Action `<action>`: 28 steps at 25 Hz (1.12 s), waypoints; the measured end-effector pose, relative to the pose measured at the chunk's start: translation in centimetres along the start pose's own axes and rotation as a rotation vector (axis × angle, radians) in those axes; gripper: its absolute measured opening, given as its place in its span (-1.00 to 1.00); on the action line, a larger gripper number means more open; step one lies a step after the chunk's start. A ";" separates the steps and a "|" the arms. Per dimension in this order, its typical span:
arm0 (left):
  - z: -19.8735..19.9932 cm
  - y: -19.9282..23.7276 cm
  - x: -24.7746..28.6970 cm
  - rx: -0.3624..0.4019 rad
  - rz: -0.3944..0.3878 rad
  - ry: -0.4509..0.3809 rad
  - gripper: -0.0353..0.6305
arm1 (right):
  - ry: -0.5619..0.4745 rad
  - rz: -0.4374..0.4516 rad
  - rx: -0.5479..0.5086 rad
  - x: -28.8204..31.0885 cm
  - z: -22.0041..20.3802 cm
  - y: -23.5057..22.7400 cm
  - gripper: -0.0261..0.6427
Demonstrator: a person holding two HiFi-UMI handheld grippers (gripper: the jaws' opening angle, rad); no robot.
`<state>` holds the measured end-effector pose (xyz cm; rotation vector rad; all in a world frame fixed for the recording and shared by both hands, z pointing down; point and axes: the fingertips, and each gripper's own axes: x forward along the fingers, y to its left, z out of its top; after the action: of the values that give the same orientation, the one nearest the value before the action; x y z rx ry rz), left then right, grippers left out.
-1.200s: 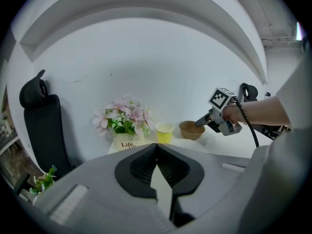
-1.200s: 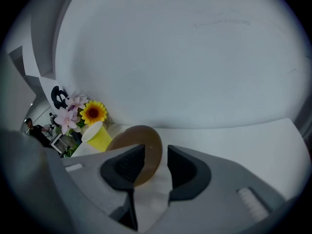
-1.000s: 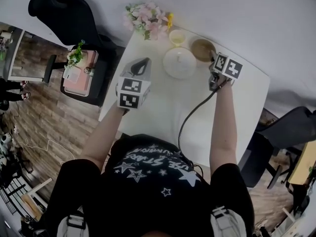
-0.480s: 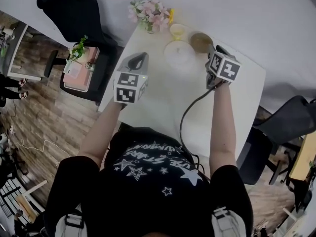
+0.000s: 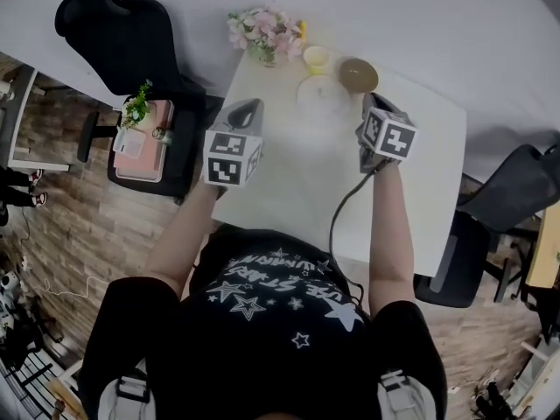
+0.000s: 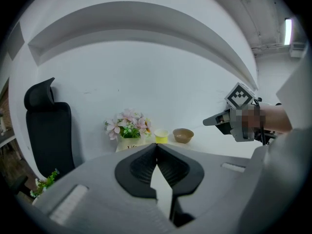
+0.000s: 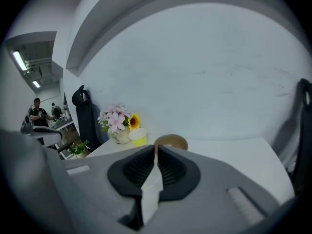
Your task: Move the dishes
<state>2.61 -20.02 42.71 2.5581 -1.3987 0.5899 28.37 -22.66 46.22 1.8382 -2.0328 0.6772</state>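
Right claw (image 7: 156, 152) closed, empty; left claw (image 6: 157, 150) closed, empty. Round brown bowl (image 5: 358, 74) at far edge of white surface (image 5: 420, 164), straight ahead of right claw, near. Left claw well apart. Round white plate (image 5: 322, 93) just beside bowl.

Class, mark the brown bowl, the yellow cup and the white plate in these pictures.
brown bowl (image 5: 359, 75), head view, the bowl's inside.
yellow cup (image 5: 316, 58), head view, its open top.
white plate (image 5: 322, 96), head view, its centre.

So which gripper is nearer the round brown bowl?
Right. The right gripper hangs just in front of the round brown bowl; the left gripper is farther, near the white table's left edge.
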 end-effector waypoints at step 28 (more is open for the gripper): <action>-4.7 6.1 -10.3 0.065 -0.326 -0.034 -0.86 | -0.090 -0.258 0.128 -11.1 -7.1 14.4 -0.91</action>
<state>-8.67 -13.89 42.47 2.7757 -0.9517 0.5450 14.88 -8.66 44.36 2.1918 -1.7944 0.6755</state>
